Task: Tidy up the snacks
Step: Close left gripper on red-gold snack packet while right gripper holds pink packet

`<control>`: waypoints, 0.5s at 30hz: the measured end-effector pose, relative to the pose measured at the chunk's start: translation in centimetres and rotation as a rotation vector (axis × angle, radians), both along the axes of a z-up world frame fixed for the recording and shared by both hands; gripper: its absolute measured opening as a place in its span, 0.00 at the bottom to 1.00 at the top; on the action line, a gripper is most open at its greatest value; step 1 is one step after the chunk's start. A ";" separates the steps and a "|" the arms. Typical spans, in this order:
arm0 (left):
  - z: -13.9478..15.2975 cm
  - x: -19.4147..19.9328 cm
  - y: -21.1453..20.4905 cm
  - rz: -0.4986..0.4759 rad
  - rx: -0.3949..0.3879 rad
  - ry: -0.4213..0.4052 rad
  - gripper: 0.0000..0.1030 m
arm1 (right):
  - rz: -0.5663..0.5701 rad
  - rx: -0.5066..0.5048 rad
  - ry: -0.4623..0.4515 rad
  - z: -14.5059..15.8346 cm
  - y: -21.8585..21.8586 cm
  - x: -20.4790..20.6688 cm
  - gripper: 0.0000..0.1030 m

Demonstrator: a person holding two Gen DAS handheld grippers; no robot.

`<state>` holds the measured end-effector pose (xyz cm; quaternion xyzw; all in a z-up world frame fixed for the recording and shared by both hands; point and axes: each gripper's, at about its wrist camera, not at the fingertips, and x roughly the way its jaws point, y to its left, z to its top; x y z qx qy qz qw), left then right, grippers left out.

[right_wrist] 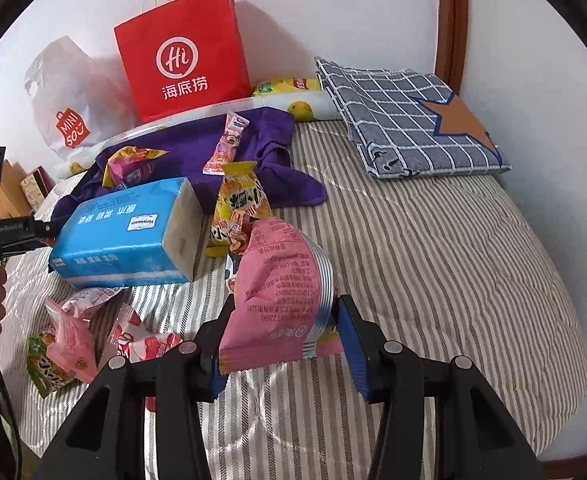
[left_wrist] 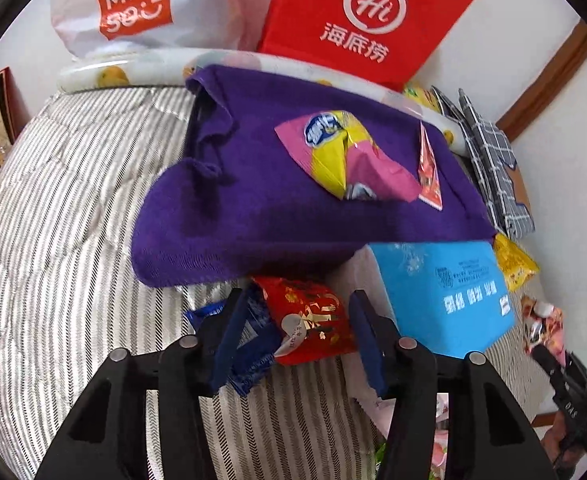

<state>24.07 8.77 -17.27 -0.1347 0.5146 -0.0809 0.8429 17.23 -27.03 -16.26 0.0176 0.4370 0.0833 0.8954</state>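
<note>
In the left wrist view my left gripper (left_wrist: 298, 293) points down at the striped bed, its blue pads closed against a red snack packet (left_wrist: 313, 320). A blue packet (left_wrist: 253, 344) sits crumpled under the left finger. In the right wrist view my right gripper (right_wrist: 287, 300) is shut on a pink snack packet (right_wrist: 277, 280), held off the bed. More snacks lie about: a pink-and-yellow bag (left_wrist: 345, 156) and an orange sachet (left_wrist: 429, 172) on the purple cloth (left_wrist: 253, 200), a yellow packet (right_wrist: 241, 204), and several pink packets (right_wrist: 77, 340).
A blue tissue pack (right_wrist: 125, 232) lies beside the purple cloth (right_wrist: 269, 148). A red paper bag (right_wrist: 181, 56) and a white plastic bag (right_wrist: 65, 92) stand against the wall. A folded checked cloth (right_wrist: 409, 120) sits at the back right of the striped bed cover (right_wrist: 433, 280).
</note>
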 end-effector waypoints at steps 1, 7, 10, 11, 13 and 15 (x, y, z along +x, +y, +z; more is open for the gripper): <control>-0.2 -0.2 -0.1 -0.008 0.001 0.005 0.48 | 0.005 0.002 -0.002 0.1 0.2 0.0 0.44; -0.3 -0.7 -0.8 -0.016 0.056 -0.020 0.49 | 0.018 -0.006 0.004 -0.1 0.9 0.2 0.44; -0.3 -0.9 -1.6 -0.035 0.111 -0.034 0.49 | 0.018 -0.011 0.002 0.0 1.1 0.1 0.44; -0.2 -1.0 -1.7 -0.042 0.119 -0.039 0.42 | 0.019 -0.008 0.001 0.1 1.1 0.0 0.44; 0.0 -1.3 -1.8 -0.052 0.094 -0.051 0.36 | 0.017 -0.008 -0.002 0.2 1.1 -0.2 0.44; 0.1 -1.7 -1.8 -0.054 0.099 -0.053 0.36 | 0.016 -0.008 -0.006 0.4 1.1 -0.5 0.44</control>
